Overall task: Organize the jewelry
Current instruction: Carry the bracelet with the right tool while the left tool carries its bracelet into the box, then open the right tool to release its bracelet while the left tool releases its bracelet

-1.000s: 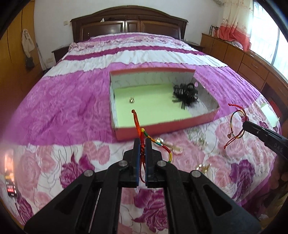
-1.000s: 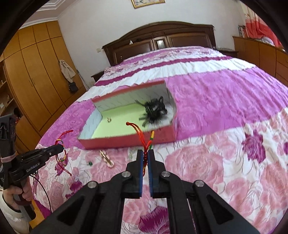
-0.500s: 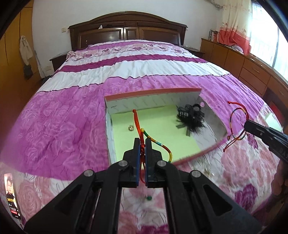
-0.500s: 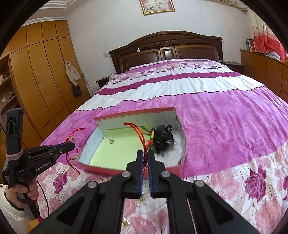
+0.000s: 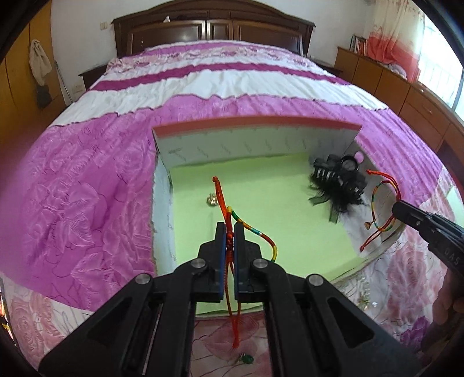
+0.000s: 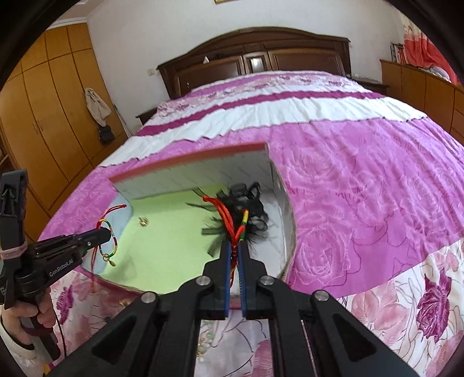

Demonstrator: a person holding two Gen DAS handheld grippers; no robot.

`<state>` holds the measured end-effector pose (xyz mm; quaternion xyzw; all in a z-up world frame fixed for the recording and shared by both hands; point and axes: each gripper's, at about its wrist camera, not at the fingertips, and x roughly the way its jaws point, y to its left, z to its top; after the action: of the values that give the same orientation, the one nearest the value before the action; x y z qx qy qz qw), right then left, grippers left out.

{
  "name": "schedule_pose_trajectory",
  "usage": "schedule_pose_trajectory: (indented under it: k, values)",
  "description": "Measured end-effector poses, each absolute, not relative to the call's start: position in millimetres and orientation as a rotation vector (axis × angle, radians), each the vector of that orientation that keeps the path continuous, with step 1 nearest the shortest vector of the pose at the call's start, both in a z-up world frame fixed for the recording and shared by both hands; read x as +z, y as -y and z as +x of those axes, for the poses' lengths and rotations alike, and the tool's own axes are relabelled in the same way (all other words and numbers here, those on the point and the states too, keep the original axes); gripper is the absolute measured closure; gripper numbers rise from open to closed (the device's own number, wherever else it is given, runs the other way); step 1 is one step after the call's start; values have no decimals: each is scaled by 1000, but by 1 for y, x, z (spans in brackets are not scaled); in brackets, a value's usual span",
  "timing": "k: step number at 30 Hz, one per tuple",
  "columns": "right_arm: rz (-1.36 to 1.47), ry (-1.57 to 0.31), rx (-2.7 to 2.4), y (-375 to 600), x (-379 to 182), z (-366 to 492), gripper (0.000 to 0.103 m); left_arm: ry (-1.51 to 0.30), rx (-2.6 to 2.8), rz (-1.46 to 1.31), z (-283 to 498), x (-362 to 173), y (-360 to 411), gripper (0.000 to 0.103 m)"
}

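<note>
An open box with a red rim (image 5: 255,121) and green floor lies on the bed; it also shows in the right wrist view (image 6: 188,158). My left gripper (image 5: 230,229) is shut on a red and multicoloured cord bracelet (image 5: 255,230) and holds it above the box's left half. My right gripper (image 6: 235,246) is shut on a second cord bracelet (image 6: 229,216) above the box's right side; that bracelet also shows in the left wrist view (image 5: 382,206). In the box lie a black feathered hair clip (image 5: 339,182) and a small gold piece (image 5: 212,199).
Small jewelry pieces (image 5: 365,301) lie on the flowered bedspread in front of the box, with a green bead (image 5: 248,359) nearer me. A dark wooden headboard (image 5: 211,26) stands at the far end. Wardrobes (image 6: 49,116) stand left, low cabinets (image 5: 406,95) right.
Both grippers have moved forward with their bracelets, from the bedspread in front of the box to above its green floor. Both stayed shut.
</note>
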<state>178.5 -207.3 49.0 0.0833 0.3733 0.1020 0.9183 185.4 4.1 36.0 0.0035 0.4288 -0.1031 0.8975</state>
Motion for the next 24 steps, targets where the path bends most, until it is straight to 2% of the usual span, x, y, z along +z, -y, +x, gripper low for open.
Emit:
schedule_pose_trajectory:
  k: [11,13,15,17,24]
  values:
    - [183,-806,198,211,36,182,96,-929,-225,32,186,22,3,103]
    - [189,-805,201,212,38,181,90,-928,-231,35,185,24,4,103]
    - [196,-798,202,212,40,179,77,-931,-233,41,183,26,5,94]
    - [205,-789,205,213,43,176,75,-926,-230,40,181,28,4,78]
    - [221,-767,203,216,54,164,73,-906,-228,20,169,37,-1,74]
